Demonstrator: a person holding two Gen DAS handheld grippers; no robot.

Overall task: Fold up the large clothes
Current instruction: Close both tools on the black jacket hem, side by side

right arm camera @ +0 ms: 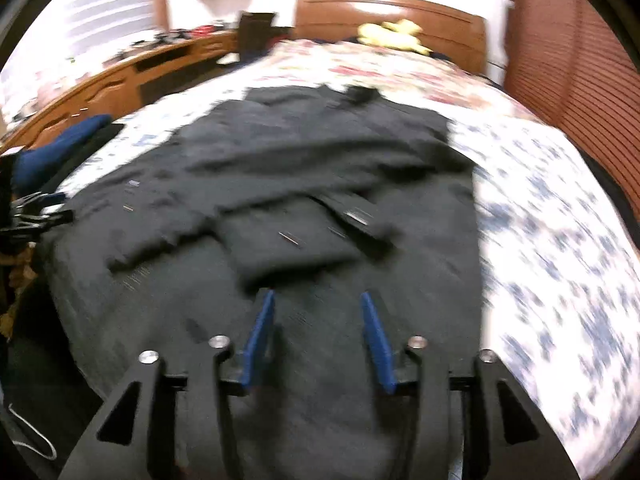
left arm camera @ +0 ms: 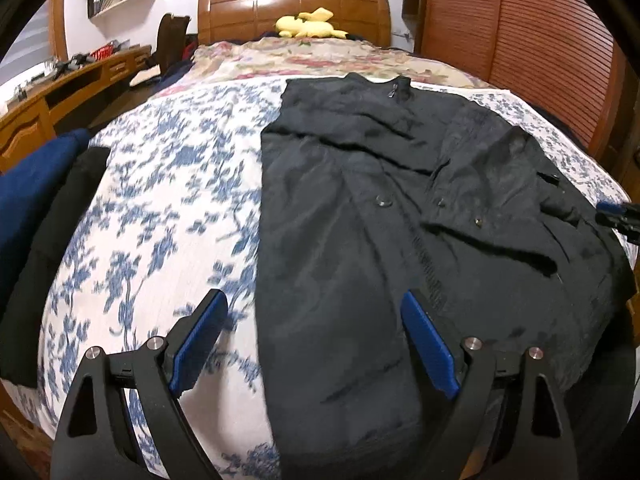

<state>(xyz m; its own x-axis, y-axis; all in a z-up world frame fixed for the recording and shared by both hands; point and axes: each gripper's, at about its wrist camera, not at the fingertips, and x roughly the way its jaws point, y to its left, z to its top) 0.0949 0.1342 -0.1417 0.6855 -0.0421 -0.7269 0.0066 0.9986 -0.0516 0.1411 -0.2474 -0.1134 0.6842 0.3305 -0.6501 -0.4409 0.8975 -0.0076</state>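
Black jacket [left arm camera: 360,208]: laid flat on the bed, collar at the far end, partly folded with a sleeve across the front; snap buttons visible. It lies ahead of and beneath the left gripper [left arm camera: 314,312] and the right gripper [right arm camera: 318,300].

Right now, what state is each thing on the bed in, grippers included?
Black jacket: spread flat on the bed, partly folded, sleeves laid across its front.
Left gripper: open, empty, over the jacket's edge.
Right gripper: open, nothing between the fingers, above the jacket.
Blue and black clothes: lying at the bed's edge.
Yellow plush toy: lying by the headboard.
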